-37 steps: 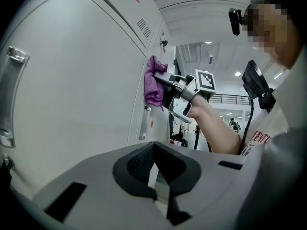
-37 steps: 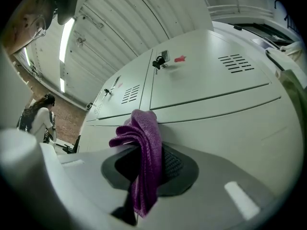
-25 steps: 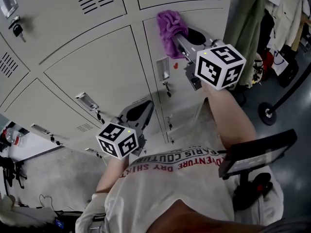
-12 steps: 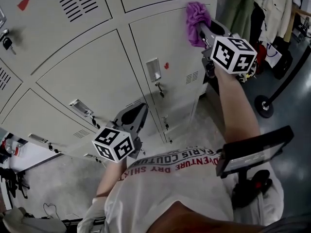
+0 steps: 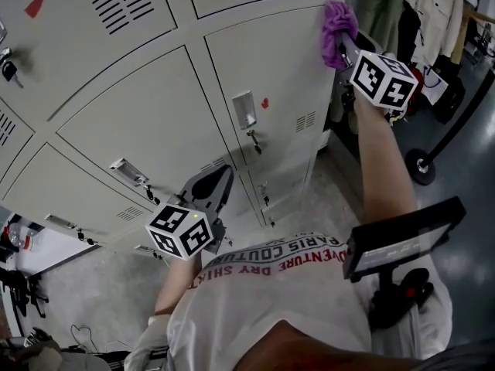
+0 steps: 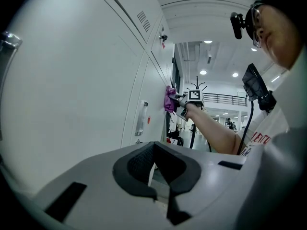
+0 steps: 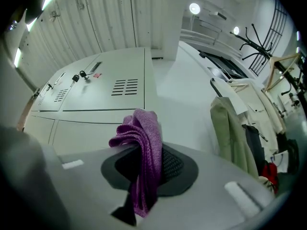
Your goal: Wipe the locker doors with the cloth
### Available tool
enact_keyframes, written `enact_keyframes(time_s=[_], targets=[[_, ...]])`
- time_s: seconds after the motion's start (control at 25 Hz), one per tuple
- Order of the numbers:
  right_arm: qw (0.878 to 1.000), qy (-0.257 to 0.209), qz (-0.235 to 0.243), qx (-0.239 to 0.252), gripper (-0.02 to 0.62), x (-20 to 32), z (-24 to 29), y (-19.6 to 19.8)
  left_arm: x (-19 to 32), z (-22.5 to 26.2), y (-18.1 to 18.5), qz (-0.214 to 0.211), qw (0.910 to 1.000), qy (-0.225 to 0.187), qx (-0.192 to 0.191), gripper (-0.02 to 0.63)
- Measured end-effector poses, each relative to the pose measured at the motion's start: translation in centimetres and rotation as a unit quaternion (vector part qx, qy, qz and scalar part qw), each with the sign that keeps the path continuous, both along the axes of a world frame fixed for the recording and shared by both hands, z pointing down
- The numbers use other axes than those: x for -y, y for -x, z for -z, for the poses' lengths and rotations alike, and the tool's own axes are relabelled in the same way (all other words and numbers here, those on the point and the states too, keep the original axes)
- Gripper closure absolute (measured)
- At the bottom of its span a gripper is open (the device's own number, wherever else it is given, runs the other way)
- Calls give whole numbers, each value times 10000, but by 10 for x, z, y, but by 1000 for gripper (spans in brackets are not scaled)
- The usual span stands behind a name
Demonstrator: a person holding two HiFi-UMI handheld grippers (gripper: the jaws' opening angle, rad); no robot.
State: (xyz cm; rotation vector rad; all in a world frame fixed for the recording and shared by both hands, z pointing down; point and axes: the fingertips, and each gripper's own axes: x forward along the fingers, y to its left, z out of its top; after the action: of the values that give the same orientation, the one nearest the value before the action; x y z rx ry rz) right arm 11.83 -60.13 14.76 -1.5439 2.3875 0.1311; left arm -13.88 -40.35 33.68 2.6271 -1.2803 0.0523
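A purple cloth (image 5: 337, 29) is pressed against the top right corner of a beige locker door (image 5: 286, 60), at the right edge of the locker bank. My right gripper (image 5: 346, 49) is shut on the cloth; in the right gripper view the cloth (image 7: 144, 147) hangs folded between the dark pads (image 7: 175, 166). My left gripper (image 5: 213, 192) is held low in front of the lower lockers, apart from them, shut with nothing in it. In the left gripper view the cloth (image 6: 169, 99) and the right gripper (image 6: 178, 99) show far along the locker wall.
The door has a metal handle with a key (image 5: 244, 110) and a small red sticker (image 5: 265, 103). Coats (image 5: 387, 6) hang just right of the lockers. A stanchion base (image 5: 421, 165) stands on the floor at right. A dark screen (image 5: 402, 238) is mounted at the person's chest.
The right gripper has carried the cloth rightward across the locker door to its top right corner. The left gripper has stayed about where it was.
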Motion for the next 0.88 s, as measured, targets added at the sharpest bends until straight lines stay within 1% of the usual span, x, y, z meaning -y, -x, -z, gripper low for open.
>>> enact_keyframes(time_s=[0.12, 0.24, 0.32, 0.4, 0.48, 0.6, 0.76, 0.88], targets=[[10000, 10, 16, 37, 545, -1, 0, 0, -1, 0, 0, -8, 10000, 2, -4, 606], [9994, -12, 190, 297, 543, -9, 3, 1, -3, 0, 1, 6, 10000, 9, -25, 607], [9981, -171, 318, 495, 543, -25, 8, 4, -3, 0, 2, 24, 10000, 10, -43, 606], [9965, -326, 502, 587, 543, -45, 11, 15, -4, -1, 2, 36, 10000, 8, -60, 606], [9939, -416, 813, 613, 543, -68, 10, 34, -5, -1, 3, 44, 10000, 14, -72, 606], [9871, -484, 1432, 534, 543, -101, 5, 74, -5, -2, 3, 53, 9999, 18, -87, 606], [9780, -453, 2032, 137, 543, -130, -18, 130, -7, -4, 4, 75, 9999, 24, -102, 607], [9715, -237, 2354, -141, 543, -138, -48, 168, -8, -7, 6, 112, 9999, 41, -112, 606]])
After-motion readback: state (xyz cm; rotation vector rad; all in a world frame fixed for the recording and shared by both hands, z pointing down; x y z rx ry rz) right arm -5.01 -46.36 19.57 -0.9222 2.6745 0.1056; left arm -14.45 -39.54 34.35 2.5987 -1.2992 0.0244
